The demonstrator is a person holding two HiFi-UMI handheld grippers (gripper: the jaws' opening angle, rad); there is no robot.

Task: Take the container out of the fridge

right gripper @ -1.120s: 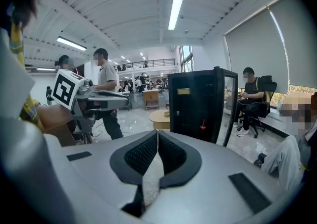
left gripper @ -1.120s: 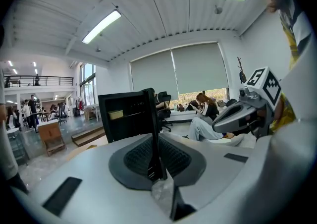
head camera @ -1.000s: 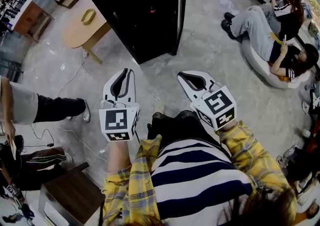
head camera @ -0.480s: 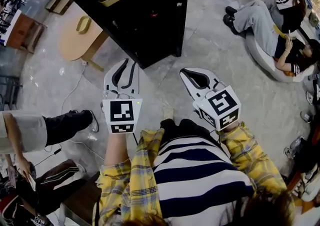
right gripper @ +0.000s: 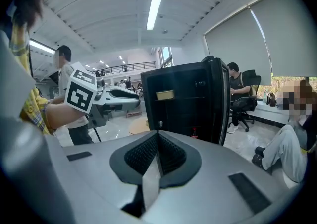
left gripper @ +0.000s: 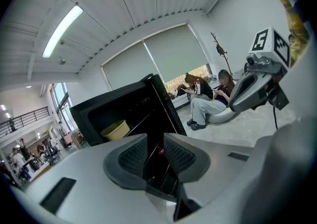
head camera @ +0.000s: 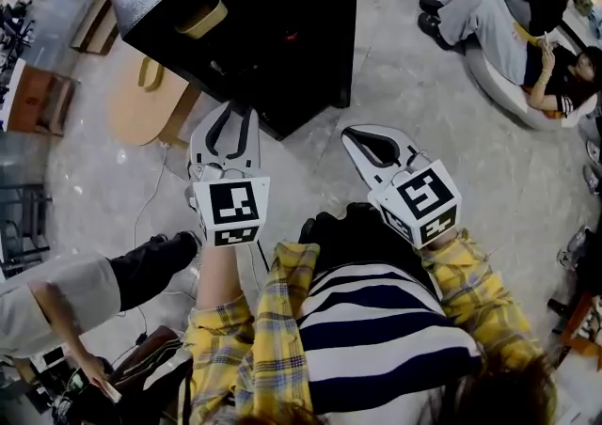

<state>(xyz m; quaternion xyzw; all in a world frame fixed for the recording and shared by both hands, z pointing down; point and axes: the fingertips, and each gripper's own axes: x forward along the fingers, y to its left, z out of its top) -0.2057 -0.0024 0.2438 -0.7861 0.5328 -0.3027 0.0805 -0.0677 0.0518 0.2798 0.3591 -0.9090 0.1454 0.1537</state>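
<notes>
Inside the boxy black fridge (head camera: 292,0) sits a round tan container (head camera: 203,19); left gripper (head camera: 238,111) jaws apart, right gripper (head camera: 350,134) together.

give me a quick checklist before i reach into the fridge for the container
1. Fridge open: ok. The fridge shows its dark inside.
2. Container in sight: ok. The yellowish container sits high inside, nothing in front of it.
3. Left gripper ready to grasp: ok. Its fingers are apart, with nothing between them.
4. Right gripper ready to grasp: not ok. Its fingers are together and hold nothing.
5. Grippers at the container: not ok. Both hang short of the fridge.
6. What the container holds: cannot tell.
</notes>
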